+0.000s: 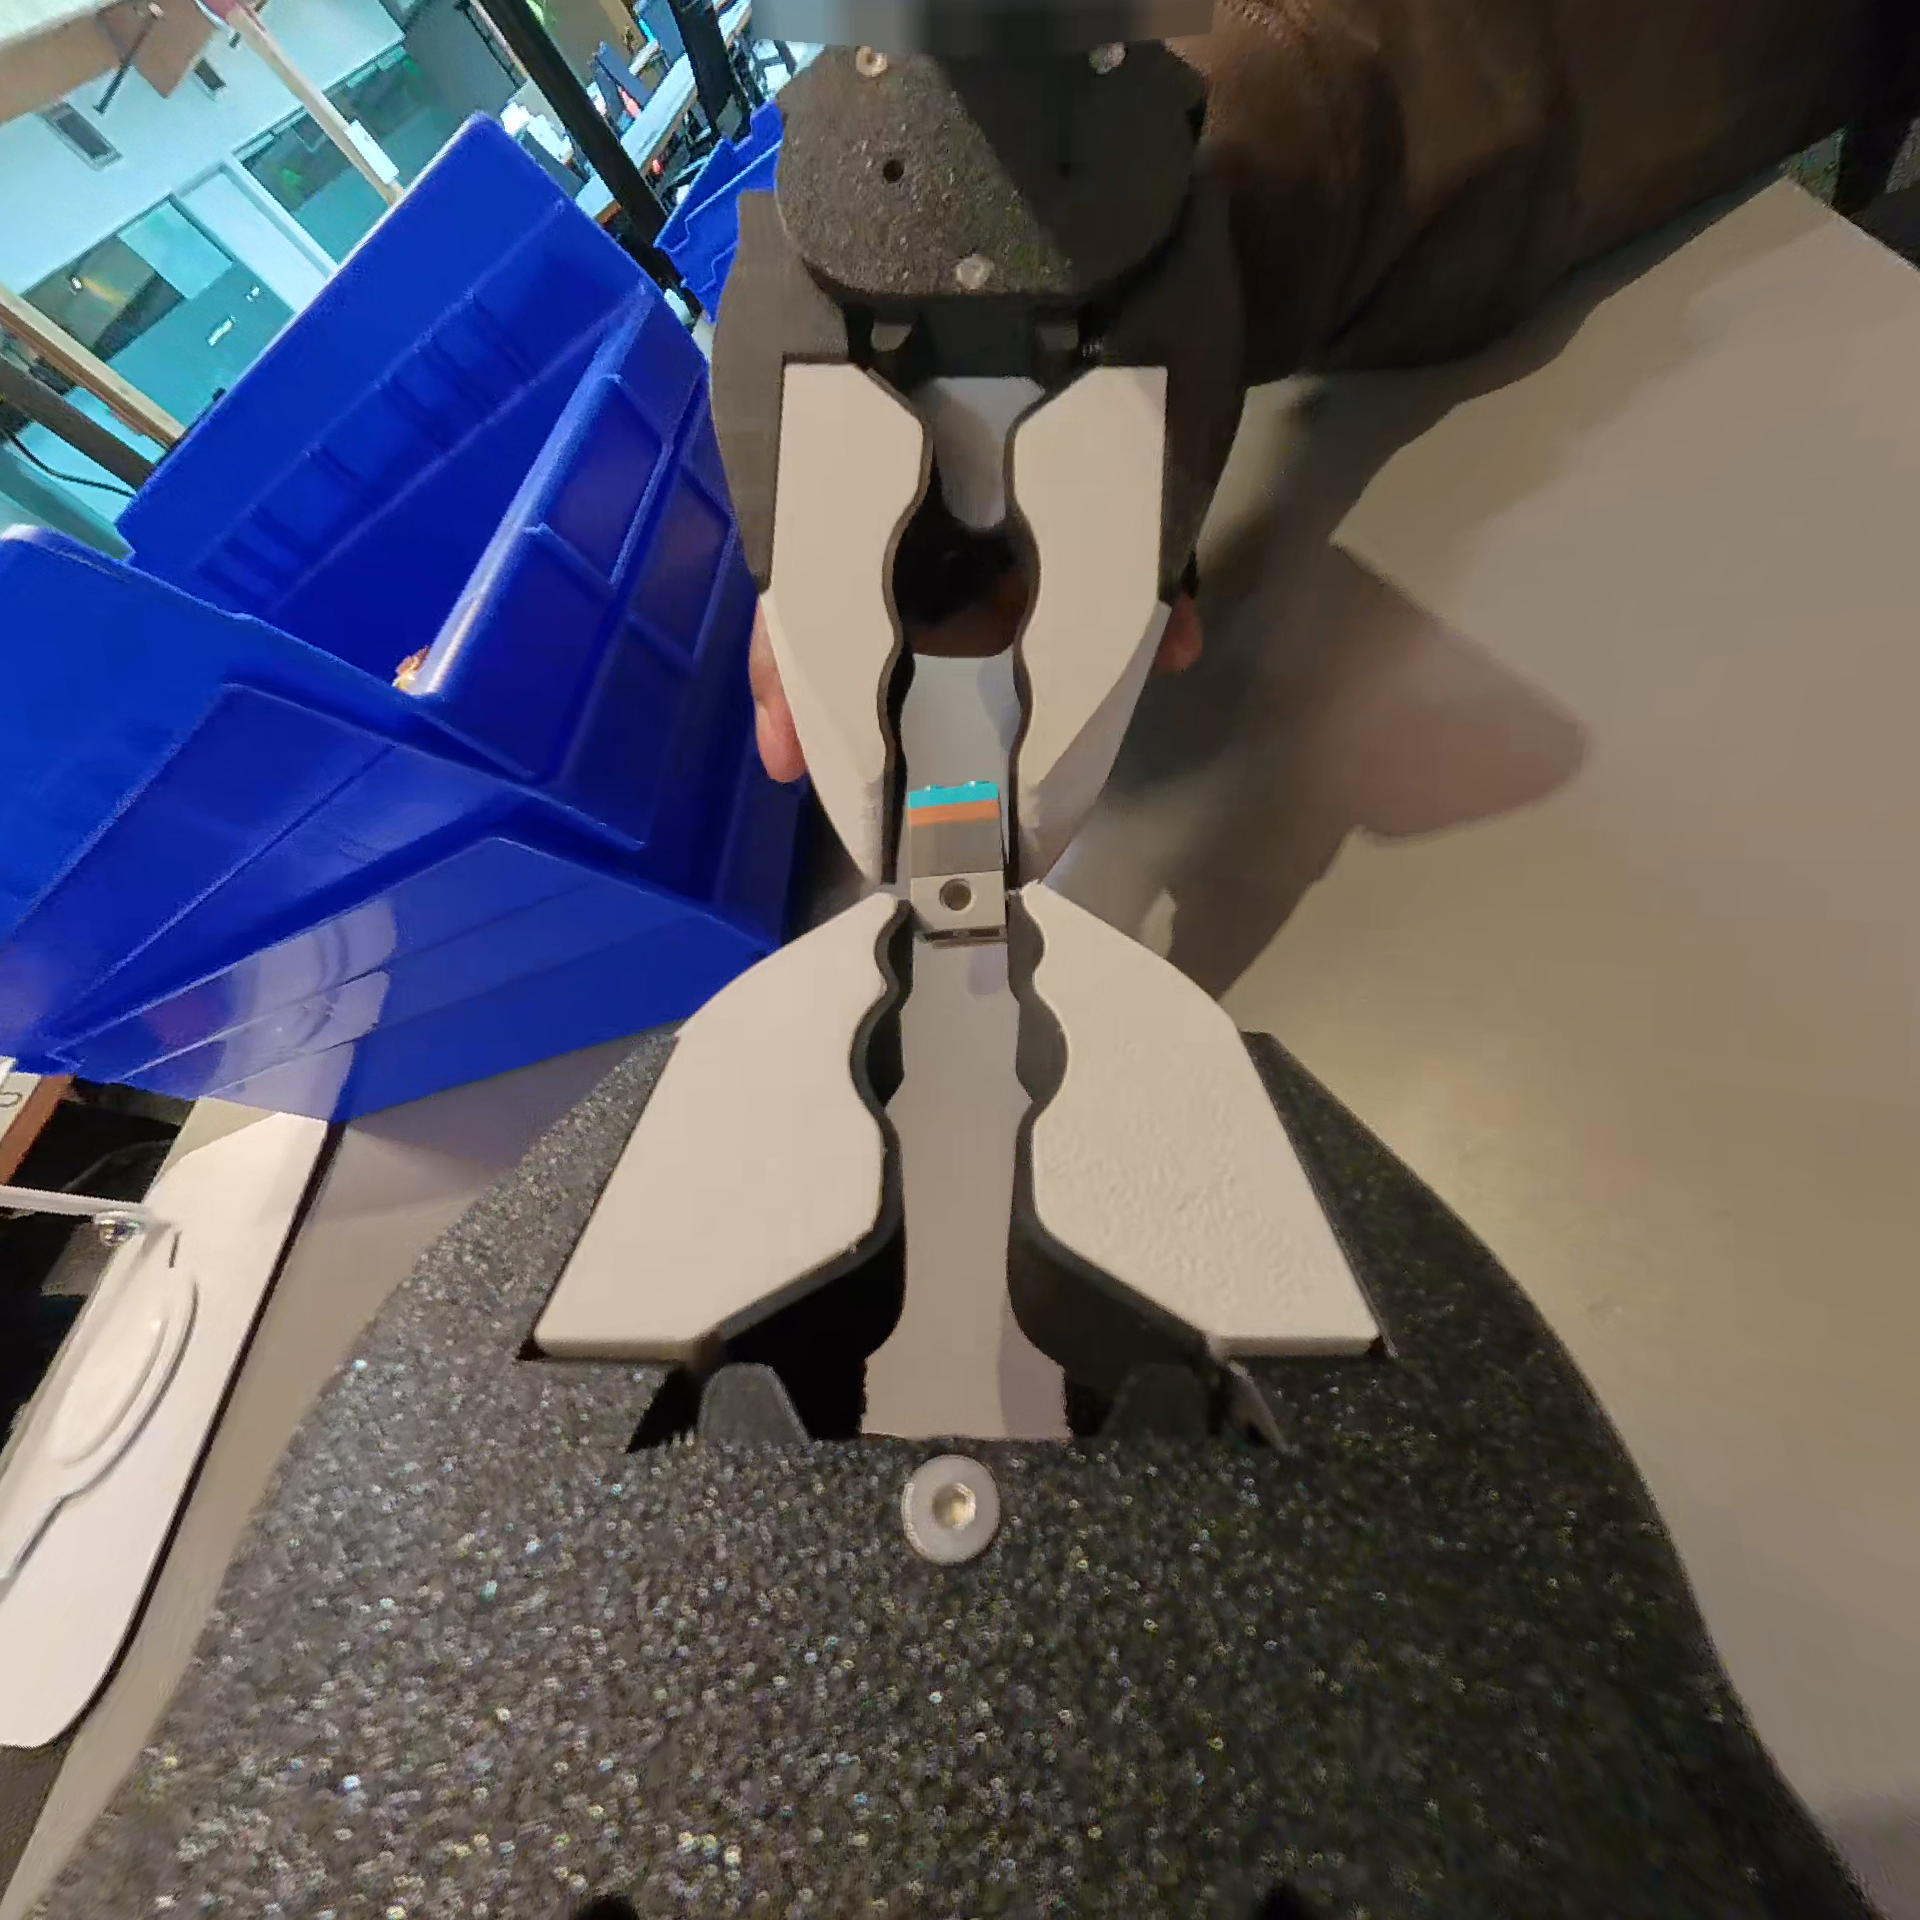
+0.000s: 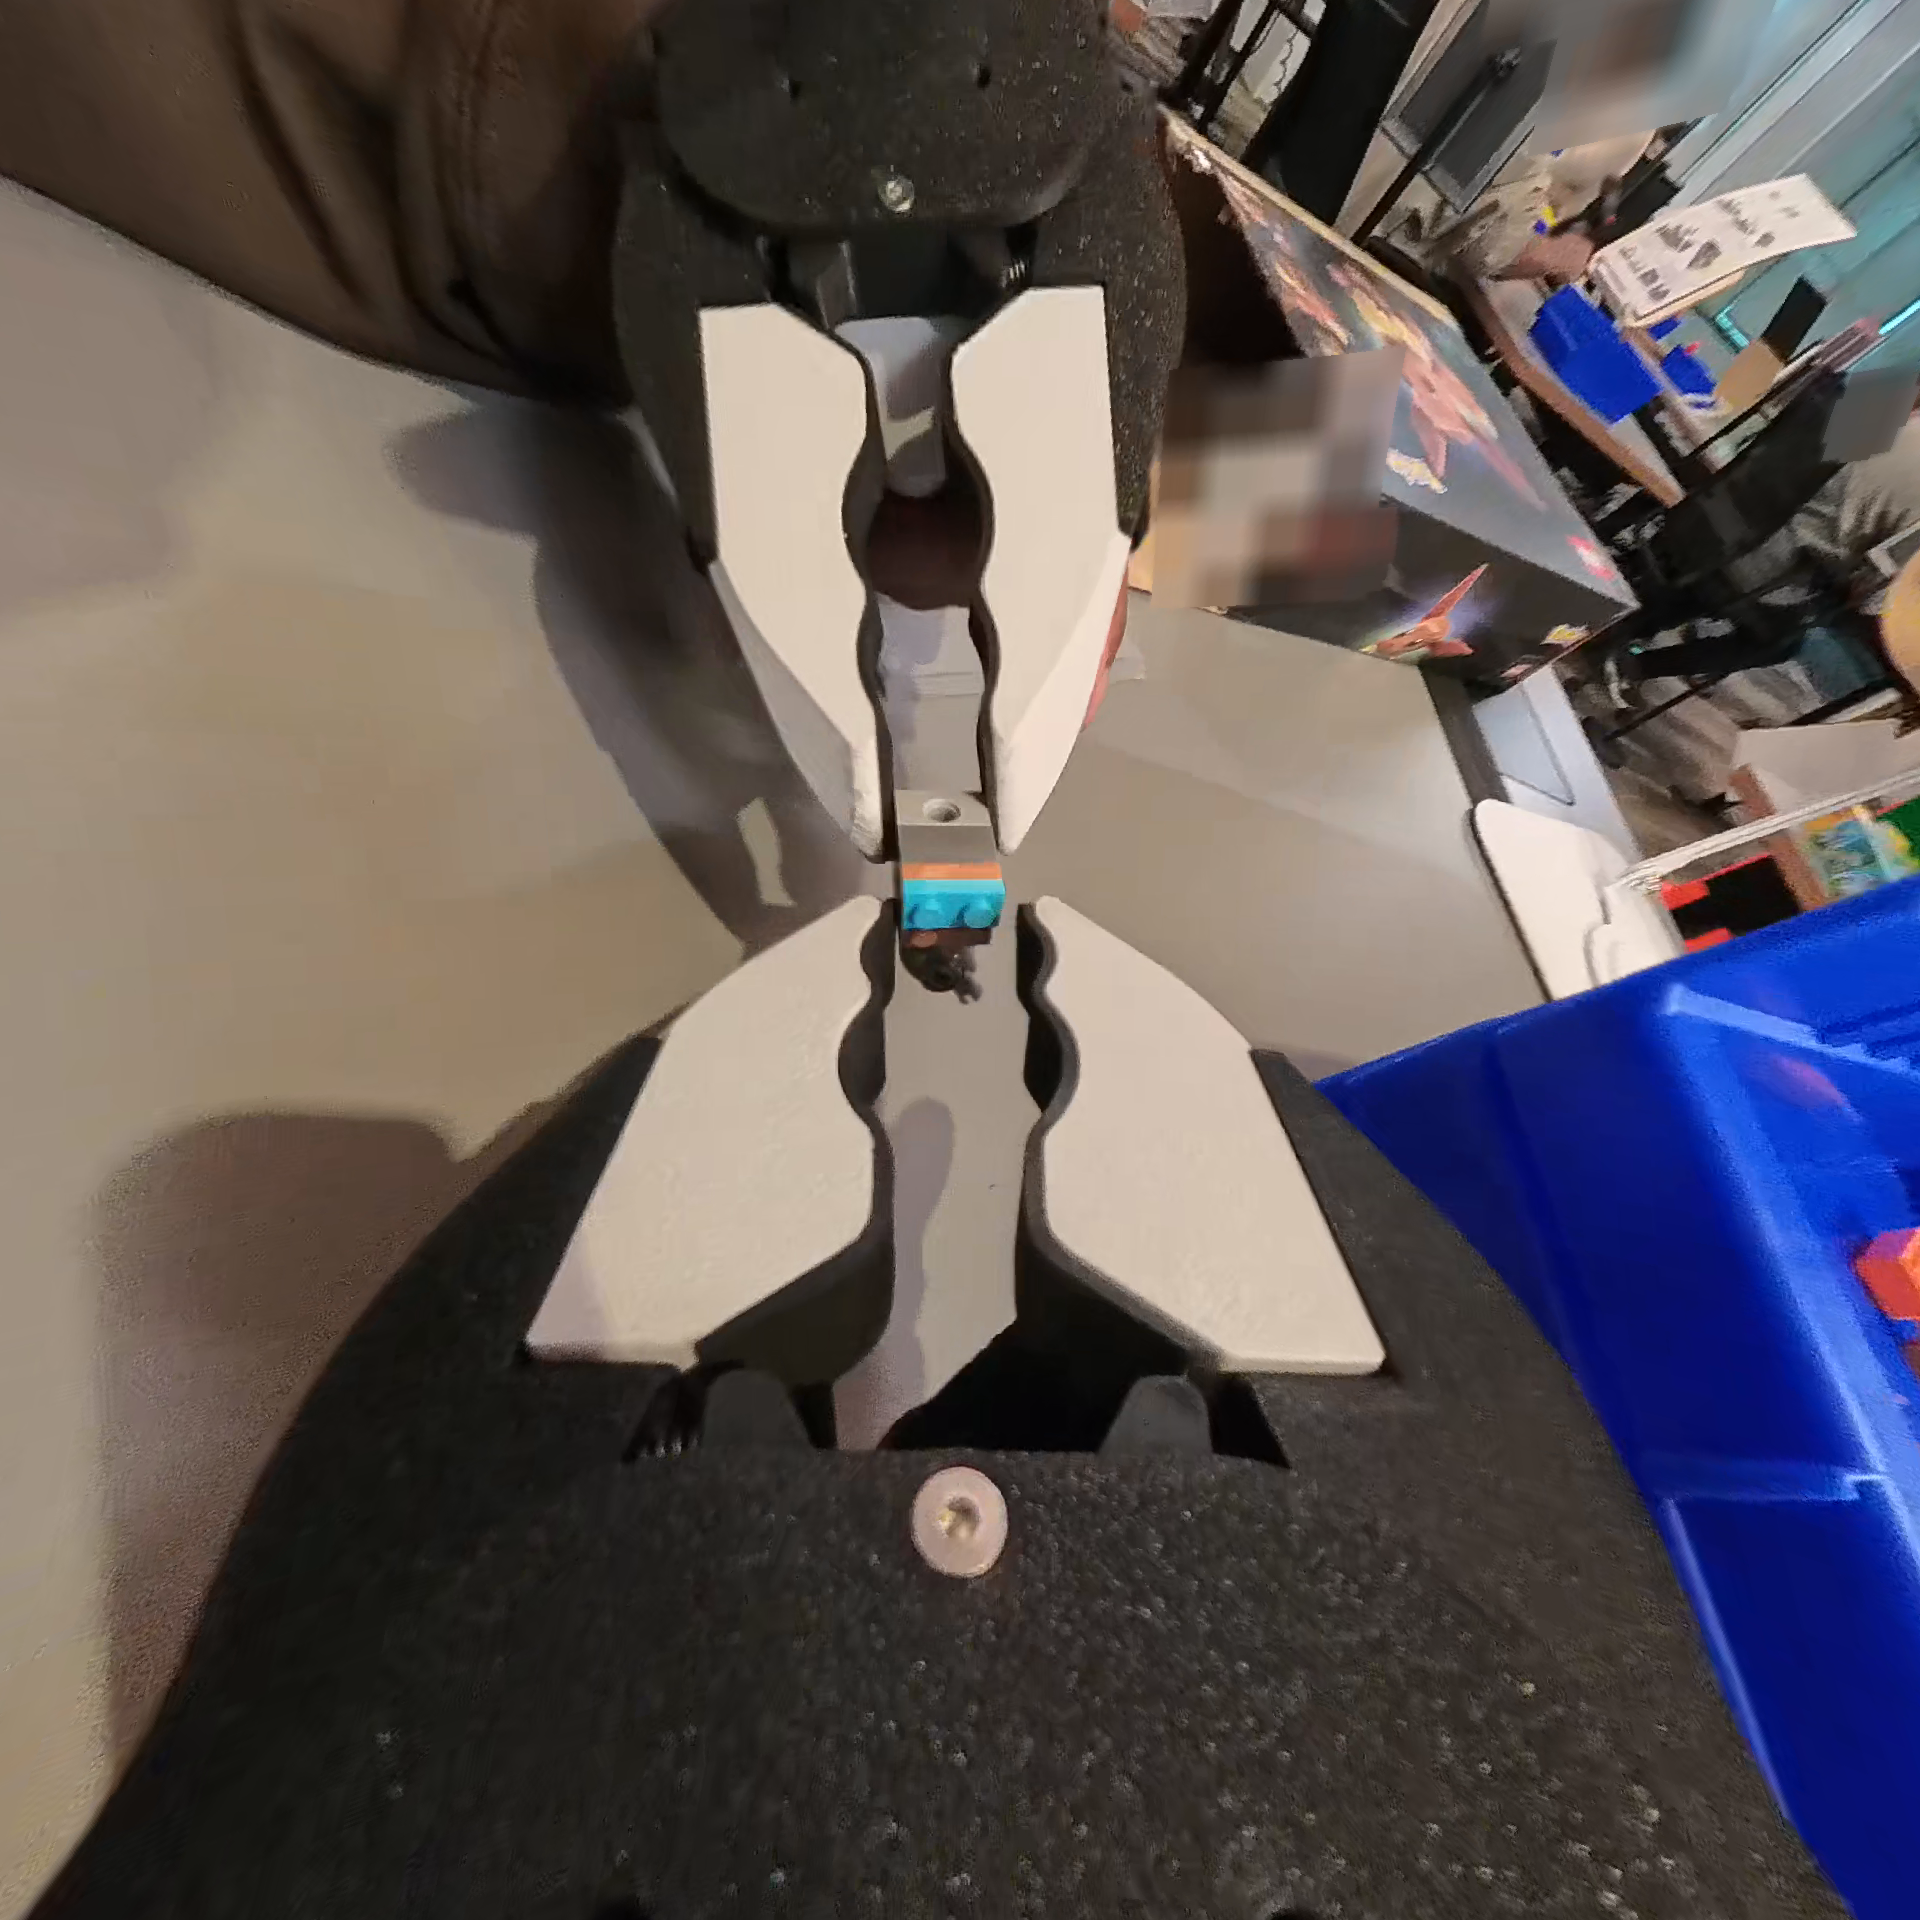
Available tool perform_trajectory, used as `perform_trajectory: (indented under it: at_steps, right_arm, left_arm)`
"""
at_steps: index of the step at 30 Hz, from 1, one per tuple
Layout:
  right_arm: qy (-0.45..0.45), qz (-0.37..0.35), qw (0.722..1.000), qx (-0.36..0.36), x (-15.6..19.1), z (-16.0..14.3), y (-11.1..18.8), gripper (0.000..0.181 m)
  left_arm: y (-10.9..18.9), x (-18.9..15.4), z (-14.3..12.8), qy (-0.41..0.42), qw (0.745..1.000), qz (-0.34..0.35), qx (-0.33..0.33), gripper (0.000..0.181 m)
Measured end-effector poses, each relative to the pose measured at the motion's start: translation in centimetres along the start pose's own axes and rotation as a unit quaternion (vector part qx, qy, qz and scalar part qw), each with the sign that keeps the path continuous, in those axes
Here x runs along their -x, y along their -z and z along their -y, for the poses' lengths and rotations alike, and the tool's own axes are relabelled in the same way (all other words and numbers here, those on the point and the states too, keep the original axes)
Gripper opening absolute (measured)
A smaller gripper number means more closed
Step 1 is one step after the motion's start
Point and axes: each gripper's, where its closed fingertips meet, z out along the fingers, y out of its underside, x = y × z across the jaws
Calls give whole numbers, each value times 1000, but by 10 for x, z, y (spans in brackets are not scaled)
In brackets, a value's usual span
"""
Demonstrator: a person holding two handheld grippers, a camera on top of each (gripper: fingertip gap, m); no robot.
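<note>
A small brick stack hangs between my two grippers, which face each other tip to tip above the grey table (image 1: 1558, 987). The stack is a grey brick (image 1: 956, 896) with a round hole, a thin orange plate (image 1: 951, 818) and a teal plate (image 1: 951, 798). My left gripper (image 1: 956, 906) is shut on the grey brick end. My right gripper (image 2: 956, 920) is shut on the teal plate (image 2: 954, 912) end. The right wrist view shows the grey brick (image 2: 940, 831) between the left gripper's tips (image 2: 940, 844). A small black bit (image 2: 951, 971) shows just under the stack.
Blue plastic bins (image 1: 364, 727) stand at the left gripper's left; another blue bin (image 2: 1662, 1299) with coloured bricks is at the right gripper's right. A dark printed box (image 2: 1455, 499) lies at the table's far side. A white tray (image 1: 125, 1351) sits beside the table. Brown sleeves (image 1: 1455, 187) are behind the grippers.
</note>
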Motion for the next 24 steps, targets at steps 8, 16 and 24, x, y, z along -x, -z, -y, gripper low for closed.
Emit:
perform_trajectory:
  at_steps: [8,16,24]
  right_arm:
    - [6,2,1000,-13,2,2,0,18]
    - [-15,-4,999,-36,-3,5,3,17]
    - [-19,13,998,-62,3,13,4,17]
  left_arm:
    - [-1,-2,-7,22,999,-12,26,17]
    - [1,5,-1,65,998,-4,-11,24]
    - [1,-4,6,50,998,-23,-38,17]
